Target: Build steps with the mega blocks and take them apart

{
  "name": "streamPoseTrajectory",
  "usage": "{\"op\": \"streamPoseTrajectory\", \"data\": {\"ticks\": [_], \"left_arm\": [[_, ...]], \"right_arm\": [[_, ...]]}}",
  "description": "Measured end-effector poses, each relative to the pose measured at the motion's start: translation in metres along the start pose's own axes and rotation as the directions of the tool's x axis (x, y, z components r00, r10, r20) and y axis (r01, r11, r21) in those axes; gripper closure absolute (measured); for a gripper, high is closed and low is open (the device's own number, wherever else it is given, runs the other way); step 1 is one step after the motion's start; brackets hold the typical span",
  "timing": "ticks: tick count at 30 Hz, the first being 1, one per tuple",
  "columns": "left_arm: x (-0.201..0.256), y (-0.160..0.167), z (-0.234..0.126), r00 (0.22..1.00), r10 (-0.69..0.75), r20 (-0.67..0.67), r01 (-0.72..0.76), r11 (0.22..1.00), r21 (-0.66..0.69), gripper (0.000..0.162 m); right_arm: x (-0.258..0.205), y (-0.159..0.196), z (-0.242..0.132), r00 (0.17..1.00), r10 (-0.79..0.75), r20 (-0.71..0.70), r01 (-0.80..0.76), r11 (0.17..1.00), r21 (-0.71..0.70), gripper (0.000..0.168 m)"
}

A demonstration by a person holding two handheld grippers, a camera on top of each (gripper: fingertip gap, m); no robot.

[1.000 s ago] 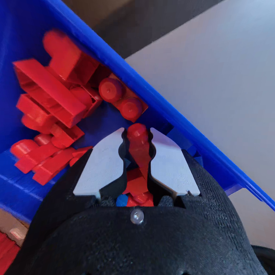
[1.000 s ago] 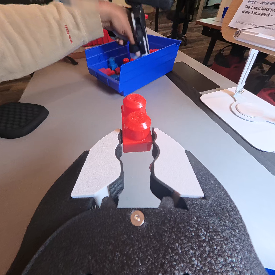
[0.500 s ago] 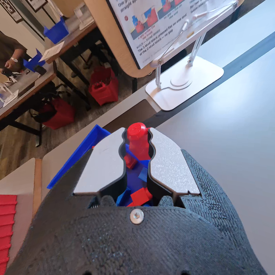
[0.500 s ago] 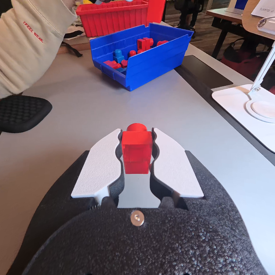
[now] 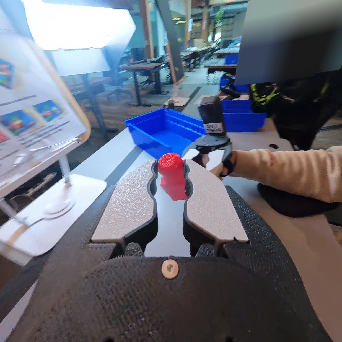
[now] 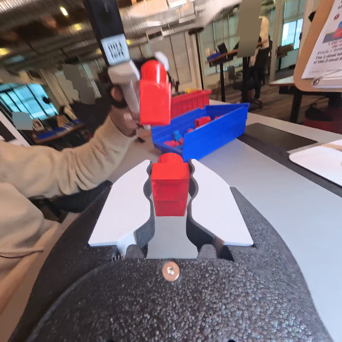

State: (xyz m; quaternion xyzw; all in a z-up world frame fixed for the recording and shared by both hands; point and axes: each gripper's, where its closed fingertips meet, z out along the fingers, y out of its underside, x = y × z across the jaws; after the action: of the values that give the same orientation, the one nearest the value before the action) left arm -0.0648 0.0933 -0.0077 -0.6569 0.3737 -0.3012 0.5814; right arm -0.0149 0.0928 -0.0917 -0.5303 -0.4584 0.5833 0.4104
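I am viewing an open workroom: rows of desks (image 5: 148, 66) standing on a wooden floor (image 5: 118, 105), tall windows (image 6: 290, 35) letting in daylight, ceiling lights (image 6: 63, 11) glowing, dark columns (image 5: 171, 40) rising behind.

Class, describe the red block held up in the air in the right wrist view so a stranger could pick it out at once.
Start at the blue bin of loose blocks on the grey table. Above its left end, a cream-sleeved arm raises the left tongs, shut on a one-stud red block. Unlike the two-stud red block in the right tongs, it hangs high in the air and has one stud.
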Motion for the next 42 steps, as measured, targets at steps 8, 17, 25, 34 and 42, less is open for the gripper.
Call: {"op": "streamPoseTrajectory", "data": {"ticks": [8, 17, 25, 34, 42], "left_arm": [[0.021, -0.019, 0.015, 0.981, -0.130, -0.144, 0.163, 0.955, 0.249, 0.136], [0.021, -0.025, 0.023, 0.957, -0.238, -0.165, 0.287, 0.851, 0.439, 0.136], [0.026, -0.015, 0.035, 0.964, -0.232, -0.128, 0.265, 0.845, 0.465, 0.136], [0.020, -0.001, 0.044, 0.962, -0.266, -0.064, 0.271, 0.897, 0.349, 0.135], [0.027, 0.010, 0.051, 0.957, -0.272, -0.104, 0.290, 0.920, 0.264, 0.135]], "right_arm": [[-0.019, -0.047, -0.020, 0.981, 0.089, 0.170, -0.134, 0.953, 0.273, 0.131], [-0.027, -0.063, -0.022, 0.955, 0.141, 0.262, -0.239, 0.889, 0.391, 0.131], [-0.026, -0.064, -0.022, 0.965, 0.134, 0.227, -0.217, 0.893, 0.394, 0.131], [-0.012, -0.067, -0.028, 0.979, 0.150, 0.141, -0.197, 0.882, 0.428, 0.131], [-0.014, -0.059, -0.035, 0.993, 0.076, 0.090, -0.100, 0.946, 0.309, 0.131]]}}
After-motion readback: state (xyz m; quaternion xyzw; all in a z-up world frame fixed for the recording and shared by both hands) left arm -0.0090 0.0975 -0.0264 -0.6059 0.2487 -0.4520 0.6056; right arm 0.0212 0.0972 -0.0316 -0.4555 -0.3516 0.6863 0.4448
